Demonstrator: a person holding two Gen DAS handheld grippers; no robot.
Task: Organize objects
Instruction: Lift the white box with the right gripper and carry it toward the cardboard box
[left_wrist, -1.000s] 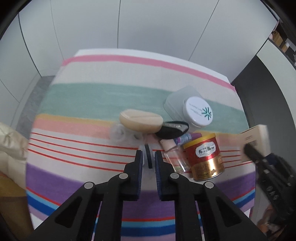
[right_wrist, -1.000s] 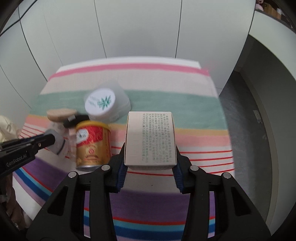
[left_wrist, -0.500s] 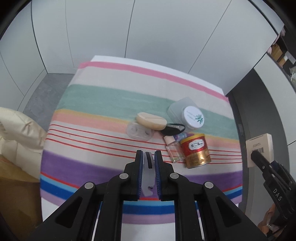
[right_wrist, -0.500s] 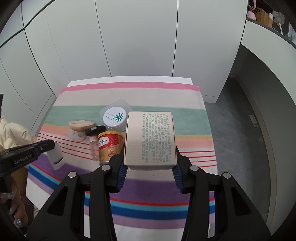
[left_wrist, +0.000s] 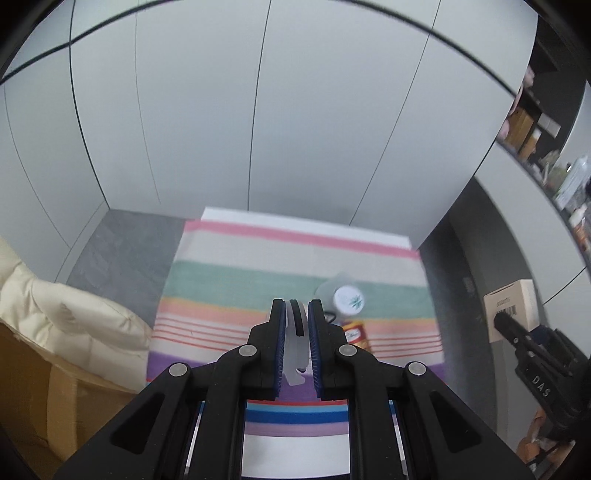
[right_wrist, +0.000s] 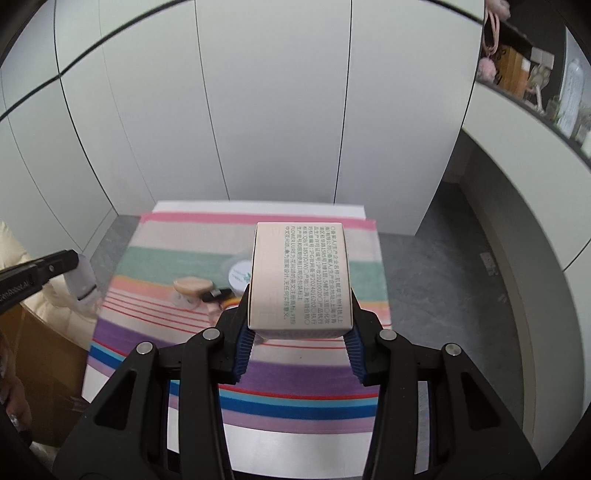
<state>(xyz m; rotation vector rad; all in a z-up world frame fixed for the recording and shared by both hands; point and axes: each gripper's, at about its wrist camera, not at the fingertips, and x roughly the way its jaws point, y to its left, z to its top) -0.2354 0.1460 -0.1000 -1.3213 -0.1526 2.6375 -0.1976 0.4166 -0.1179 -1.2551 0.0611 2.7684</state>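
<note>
- Two tongs in view, both raised above the striped worktop (right_wrist: 303, 373).
- Right tongs (right_wrist: 299, 332) clamped on one pale pink box (right_wrist: 299, 277): rectangular carton, small black print on its top face, held off the worktop; same box seen from the left wrist view (left_wrist: 511, 306).
- Left tongs (left_wrist: 296, 328) nearly closed, pinching one thin clear plastic piece (left_wrist: 295, 354) with a dark curved edge, held in the air; what it is exactly, cannot tell.
- On the worktop, clustered near the middle: one round white lid (left_wrist: 349, 300) with green logo, one red-and-gold can (left_wrist: 356, 334), one beige sponge puff (right_wrist: 192, 285), one small black item (right_wrist: 218, 294).
- Blurry; smaller items unclear.
</note>
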